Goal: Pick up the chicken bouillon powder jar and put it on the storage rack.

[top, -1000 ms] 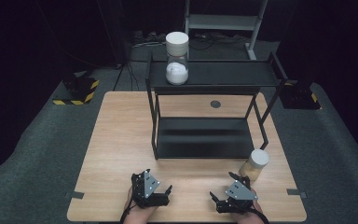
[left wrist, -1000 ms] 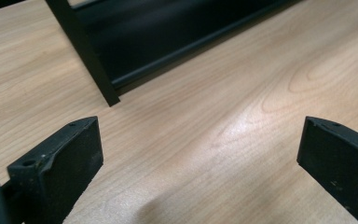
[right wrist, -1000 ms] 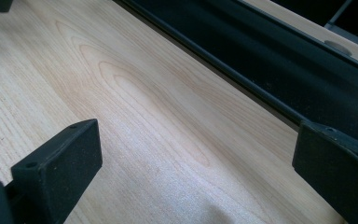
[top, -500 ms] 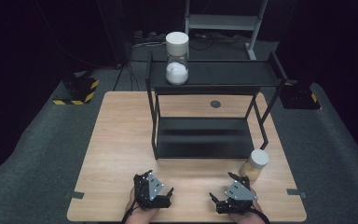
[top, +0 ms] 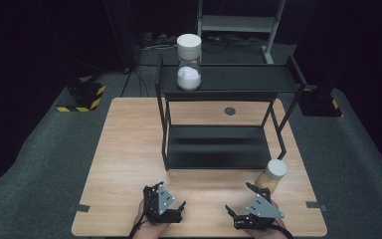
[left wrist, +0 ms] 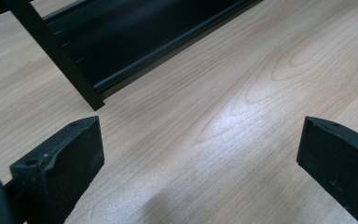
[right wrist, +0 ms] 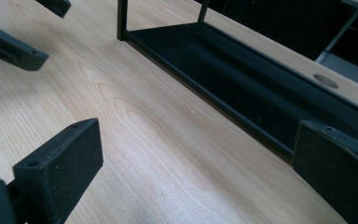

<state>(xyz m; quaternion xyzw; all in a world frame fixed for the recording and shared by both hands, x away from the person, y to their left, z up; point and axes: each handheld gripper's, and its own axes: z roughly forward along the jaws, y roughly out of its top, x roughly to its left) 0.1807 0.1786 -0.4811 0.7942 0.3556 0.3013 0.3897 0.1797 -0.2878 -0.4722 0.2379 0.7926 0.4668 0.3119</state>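
Note:
My left gripper (top: 166,198) rests low at the table's near edge, left of centre, held in a hand. Its jaws stand wide apart in the left gripper view (left wrist: 200,154), with bare wood between them. My right gripper (top: 239,199) sits near the front edge at the right, also open (right wrist: 200,158) and empty. A small jar (top: 273,175) with a white lid and yellowish contents stands on the table just beyond the right gripper. A tall clear jar (top: 189,62) with a white lid and white contents stands on the top of the black shelf rack (top: 229,79).
The rack's lower shelf (top: 216,147) rests on the wooden table (top: 124,149), and its front rail (right wrist: 205,88) lies ahead of the right gripper. The rack's corner post (left wrist: 56,56) stands ahead of the left gripper. A round grommet (top: 230,111) lies behind the rack.
Both grippers have shifted only slightly near the front edge. The jars and rack have not moved.

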